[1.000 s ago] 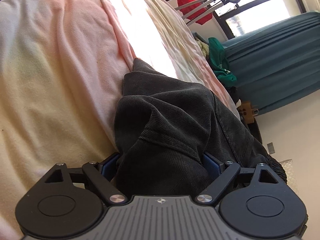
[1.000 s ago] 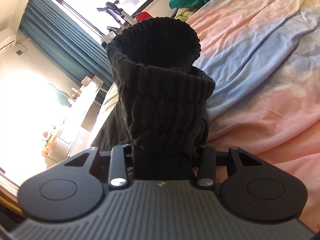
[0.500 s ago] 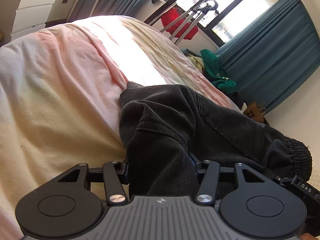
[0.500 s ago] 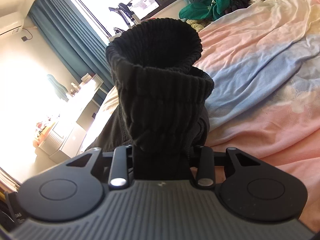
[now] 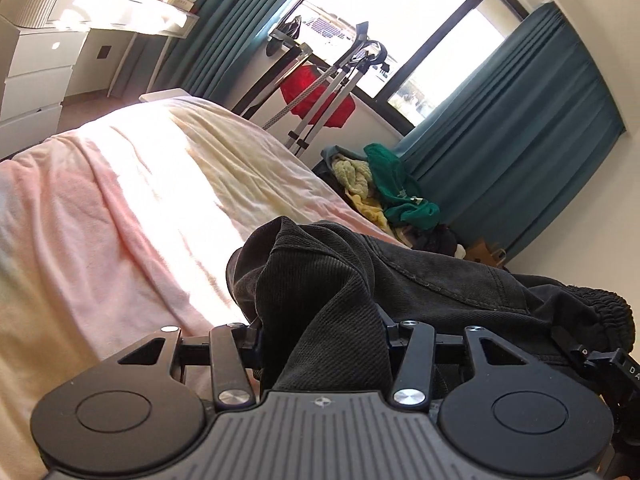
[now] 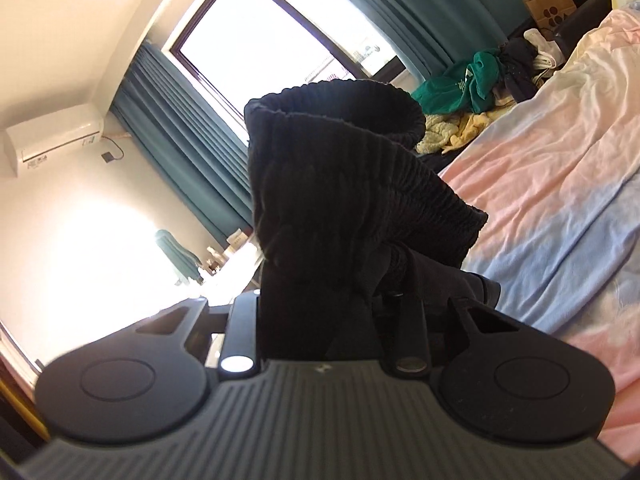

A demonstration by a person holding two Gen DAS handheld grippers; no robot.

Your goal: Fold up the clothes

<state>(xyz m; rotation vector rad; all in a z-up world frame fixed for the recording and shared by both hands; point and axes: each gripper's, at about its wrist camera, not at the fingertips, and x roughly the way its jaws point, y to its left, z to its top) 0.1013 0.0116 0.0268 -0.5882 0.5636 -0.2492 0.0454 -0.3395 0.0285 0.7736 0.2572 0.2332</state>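
A sunlit bedroom with teal curtains (image 5: pixel 516 152) and a bed under a pink, cream and pale-blue bedspread (image 5: pixel 120 208) is shown. A black corduroy garment with an elasticated waistband (image 5: pixel 400 280) is clamped in both tools: the left hand-held gripper (image 5: pixel 320 328) is closed on a bunched fold, the right hand-held gripper (image 6: pixel 320 304) on the ribbed waistband, which stands up ahead of it. Compared with a second ago, more window and wall is seen beyond each hand-held gripper, so both appear to have been raised and the garment lifted off the bed. A lift before the next fold is judged likely.
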